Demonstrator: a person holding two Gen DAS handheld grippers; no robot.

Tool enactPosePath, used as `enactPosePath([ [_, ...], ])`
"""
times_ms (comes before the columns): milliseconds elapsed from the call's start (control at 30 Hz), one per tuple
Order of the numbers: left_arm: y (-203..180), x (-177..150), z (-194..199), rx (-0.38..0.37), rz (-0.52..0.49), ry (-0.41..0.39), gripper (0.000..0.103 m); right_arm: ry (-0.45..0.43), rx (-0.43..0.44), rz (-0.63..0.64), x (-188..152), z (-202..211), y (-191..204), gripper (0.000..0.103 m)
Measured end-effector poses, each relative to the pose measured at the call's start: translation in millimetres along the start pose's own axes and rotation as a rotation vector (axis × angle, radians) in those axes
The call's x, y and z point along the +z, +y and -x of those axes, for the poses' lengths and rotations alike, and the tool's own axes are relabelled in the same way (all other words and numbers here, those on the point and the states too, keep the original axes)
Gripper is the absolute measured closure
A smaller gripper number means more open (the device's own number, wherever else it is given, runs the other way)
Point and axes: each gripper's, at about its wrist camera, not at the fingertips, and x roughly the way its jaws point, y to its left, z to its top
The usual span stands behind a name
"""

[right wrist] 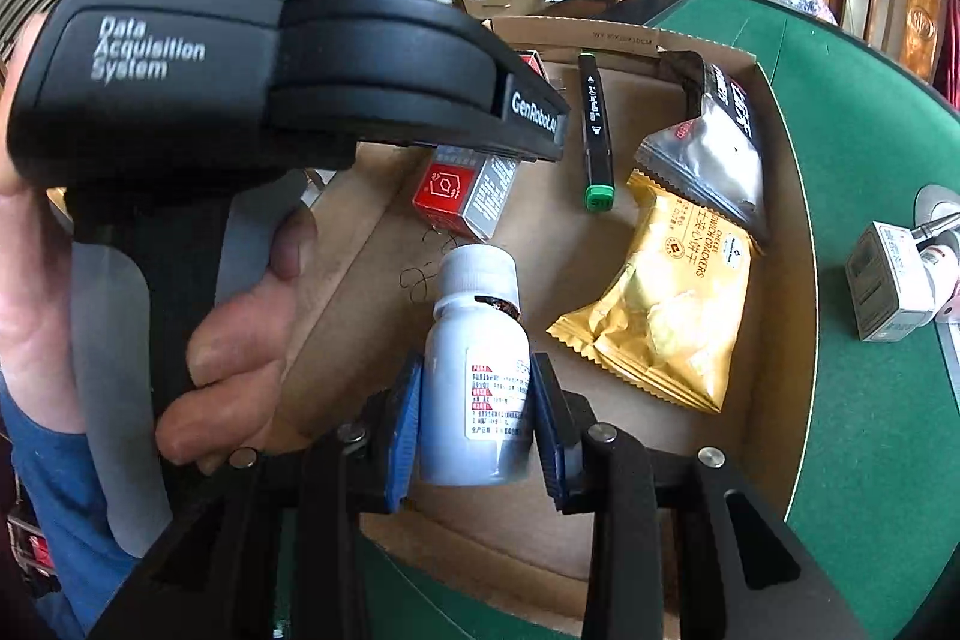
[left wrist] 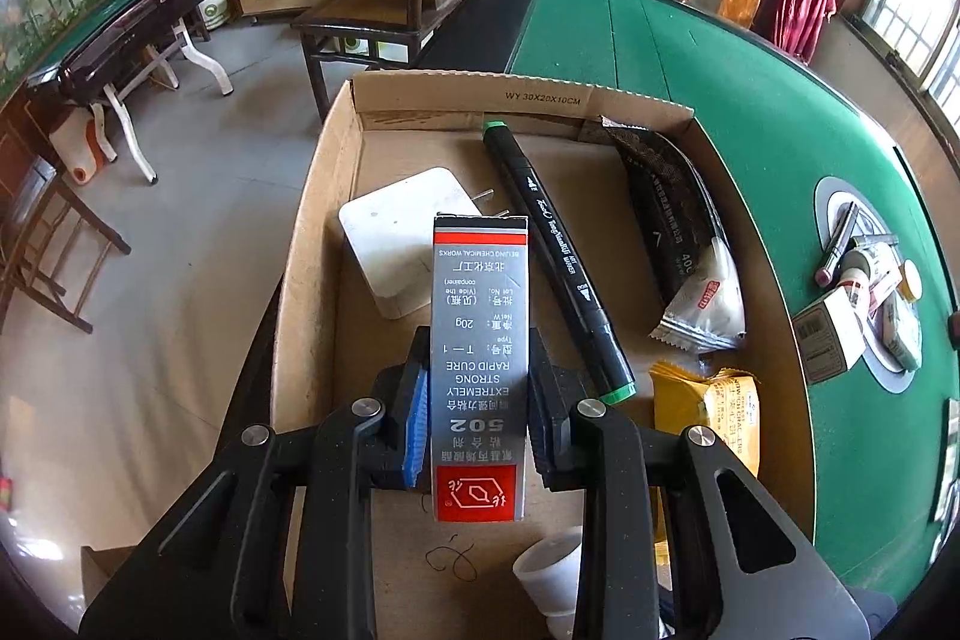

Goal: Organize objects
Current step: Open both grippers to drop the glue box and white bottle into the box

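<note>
- A cluttered room with wooden chairs surrounds a green felt table; at its edge sits an open cardboard box already partly filled.
- Centre of the left wrist view: the left gripper pinches a grey-and-red glue carton, blue pads pressed on its long sides, its long axis running up the frame and out over the box floor.
- Around it in the box lie a white charger, a green-capped marker, a dark snack pouch and a yellow cracker packet.
- Lower centre of the right wrist view: the right gripper clamps a white pill bottle, cap pointing up the frame, above the box's near end.
- There the carton hangs just above the bottle's cap, so the two loads are close; a clear patch appears to lie between bottle and crackers.
- More small items wait at the table's centre ring, right of frame.
</note>
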Motion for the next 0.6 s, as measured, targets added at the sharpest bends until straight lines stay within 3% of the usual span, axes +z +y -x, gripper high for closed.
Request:
enactPosePath([
  [333, 2.7, 0.7, 6.3, -0.046, 0.01, -0.021, 0.075, -0.055, -0.002, 0.043, 0.3, 14.9, -1.8, 0.069],
  [600, 0.6, 1.1, 17.0, -0.11, 0.015, -0.065, 0.072, -0.111, 0.046, -0.006, -3.2, 46.0, -26.5, 0.068],
])
